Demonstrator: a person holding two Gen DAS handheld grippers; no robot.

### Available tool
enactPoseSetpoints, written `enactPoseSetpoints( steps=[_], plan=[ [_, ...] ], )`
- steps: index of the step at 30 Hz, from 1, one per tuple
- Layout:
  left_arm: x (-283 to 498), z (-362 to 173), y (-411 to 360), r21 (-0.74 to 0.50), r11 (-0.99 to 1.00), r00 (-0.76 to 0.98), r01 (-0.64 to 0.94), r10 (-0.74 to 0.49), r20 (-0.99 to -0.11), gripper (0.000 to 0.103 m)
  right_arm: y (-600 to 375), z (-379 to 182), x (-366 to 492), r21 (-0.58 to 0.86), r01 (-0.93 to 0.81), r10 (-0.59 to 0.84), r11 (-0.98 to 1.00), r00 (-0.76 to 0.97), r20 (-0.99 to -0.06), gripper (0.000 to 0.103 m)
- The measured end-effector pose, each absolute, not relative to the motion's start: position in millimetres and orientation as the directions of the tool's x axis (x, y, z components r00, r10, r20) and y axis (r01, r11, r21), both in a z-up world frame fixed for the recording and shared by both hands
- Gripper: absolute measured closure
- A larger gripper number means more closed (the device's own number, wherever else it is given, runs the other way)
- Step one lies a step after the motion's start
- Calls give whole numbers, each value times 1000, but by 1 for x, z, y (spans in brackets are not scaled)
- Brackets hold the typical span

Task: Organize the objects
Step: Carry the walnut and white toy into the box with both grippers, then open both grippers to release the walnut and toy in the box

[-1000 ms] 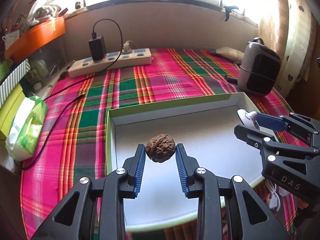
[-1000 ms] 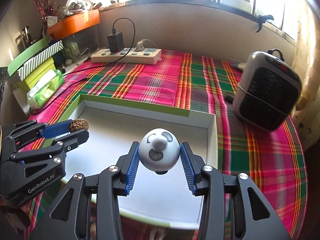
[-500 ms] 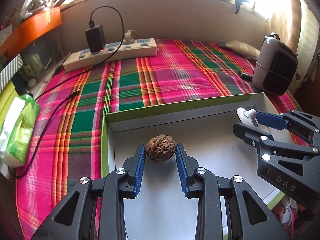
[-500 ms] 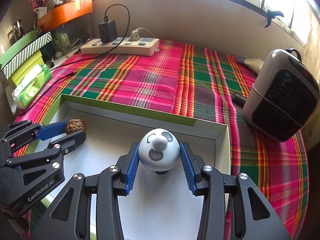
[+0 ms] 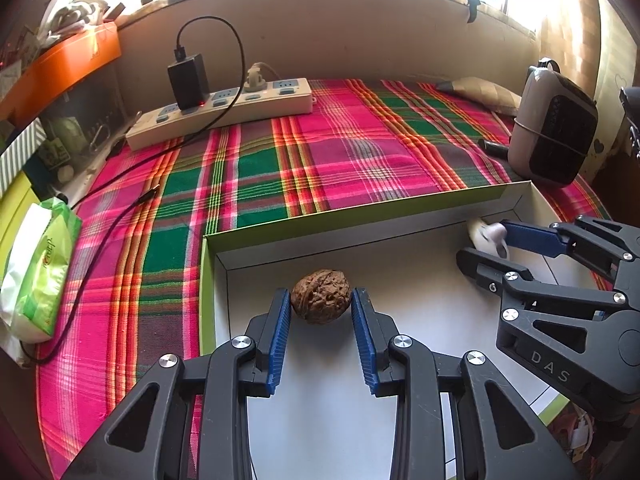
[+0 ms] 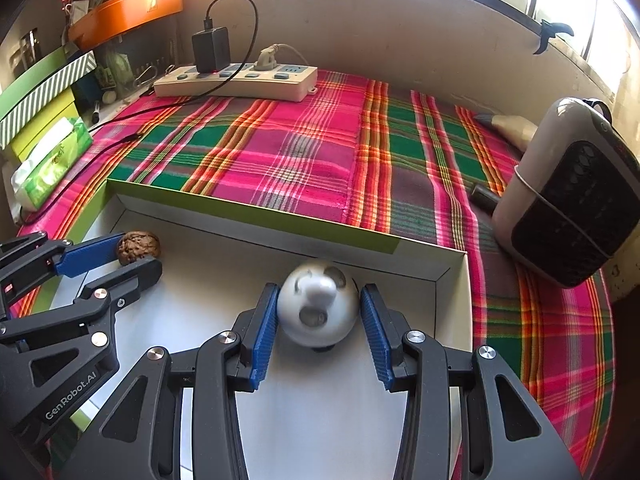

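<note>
Spreading across the whole surface is a plaid cloth (image 5: 320, 152), pink, green and orange, and on it sits a shallow box (image 5: 340, 220) with a green outer rim and white inside. Over on the right edge stands a small heater (image 6: 568, 192), dark grille facing in. At the back, a power strip (image 5: 224, 108) with a black charger (image 5: 188, 80) plugged in, its cable looping forward over the cloth. On the left, a tissue pack (image 5: 36, 272) in green wrap.

Now the action, both grippers above the box floor! The left gripper (image 5: 322, 308) has its blue pads pressed on either side of a walnut (image 5: 321, 301), jaws partway closed, a firm pinch near the box's left back corner. The right gripper (image 6: 319, 312) is clamped the same way on a white ball (image 6: 318, 308) with a little face and a nub of a nose, near the right back corner. From the right wrist view the walnut (image 6: 138, 247) shows between the left gripper's fingers, just inside the back wall. Whether either thing touches the box floor I cannot tell.
</note>
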State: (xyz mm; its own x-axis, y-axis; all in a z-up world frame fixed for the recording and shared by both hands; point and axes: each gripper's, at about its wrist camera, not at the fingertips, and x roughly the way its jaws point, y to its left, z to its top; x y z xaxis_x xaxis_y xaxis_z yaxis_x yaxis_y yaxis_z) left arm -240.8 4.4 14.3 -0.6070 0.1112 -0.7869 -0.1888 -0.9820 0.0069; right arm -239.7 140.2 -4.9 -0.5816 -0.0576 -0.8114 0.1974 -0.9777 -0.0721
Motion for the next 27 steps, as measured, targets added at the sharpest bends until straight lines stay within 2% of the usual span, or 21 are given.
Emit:
enactPoseSetpoints(
  steps=[8, 11, 17, 21, 27],
  plan=[
    [-239, 15, 4, 17, -983, -613, -181, 99, -784, 72, 141, -5, -239, -62, 186, -58, -981, -579, -813, 60],
    [-238, 16, 2, 10, -984, -613, -176, 102, -784, 69, 142, -4, -238, -59, 178, -57, -982, -584, -810, 53],
    [-232, 22, 2, 20, -984, -629, -175, 96, -771, 65, 145, 1, -233, -53, 162, -55, -985, -597, -800, 51],
    [-225, 27, 2, 15, -984, -637, -178, 103, -764, 65, 147, 6, -226, -36, 156, -68, -987, -609, -790, 46],
    [-211, 32, -2, 15, -986, -646, -166, 97, -757, 65, 148, 15, -211, -33, 155, -73, -987, -628, -775, 46]
  ],
)
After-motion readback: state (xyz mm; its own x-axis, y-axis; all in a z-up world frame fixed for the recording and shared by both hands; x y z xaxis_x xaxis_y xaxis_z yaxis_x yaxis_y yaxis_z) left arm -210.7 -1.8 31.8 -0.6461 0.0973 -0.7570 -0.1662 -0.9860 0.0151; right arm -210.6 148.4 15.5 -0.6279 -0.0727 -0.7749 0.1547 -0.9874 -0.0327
